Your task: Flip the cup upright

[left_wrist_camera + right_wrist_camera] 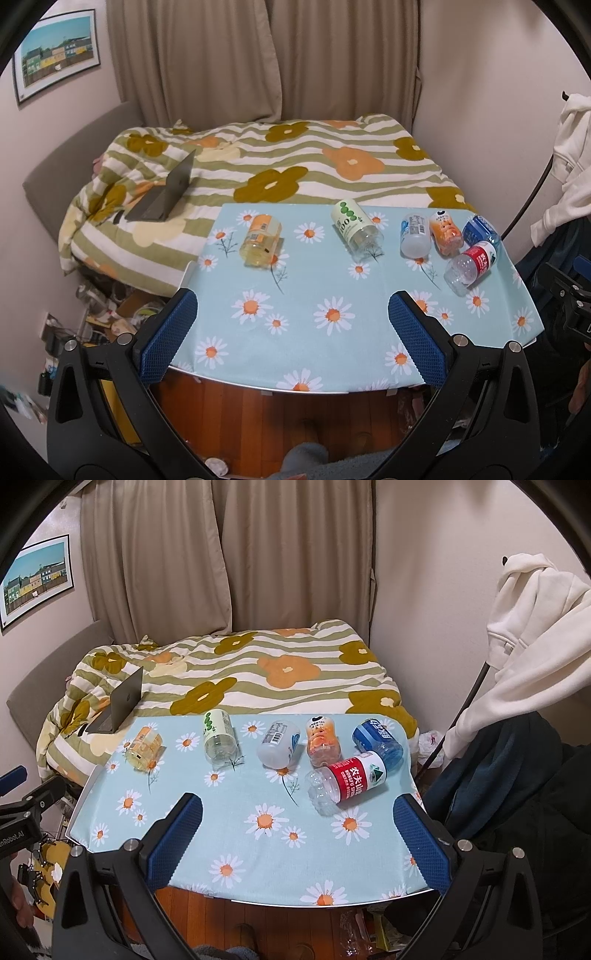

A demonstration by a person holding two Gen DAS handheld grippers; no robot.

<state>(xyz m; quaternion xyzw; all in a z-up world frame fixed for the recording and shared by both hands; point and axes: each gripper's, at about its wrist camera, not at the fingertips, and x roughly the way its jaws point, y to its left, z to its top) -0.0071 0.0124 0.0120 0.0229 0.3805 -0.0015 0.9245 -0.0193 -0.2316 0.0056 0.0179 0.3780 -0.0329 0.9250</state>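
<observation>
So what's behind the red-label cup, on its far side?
Right behind the red-label cup lie the orange cup and the blue cup, both on their sides. Whether they touch it can't be told; their near lower edges are covered.

Beige curtains [266, 59] are drawn across the back wall. A bed [295, 162] with a striped floral quilt is set behind the surface [332, 332]. A framed picture [55, 55] is hung at left. Reddish wood floor [295, 417] is seen below.
</observation>
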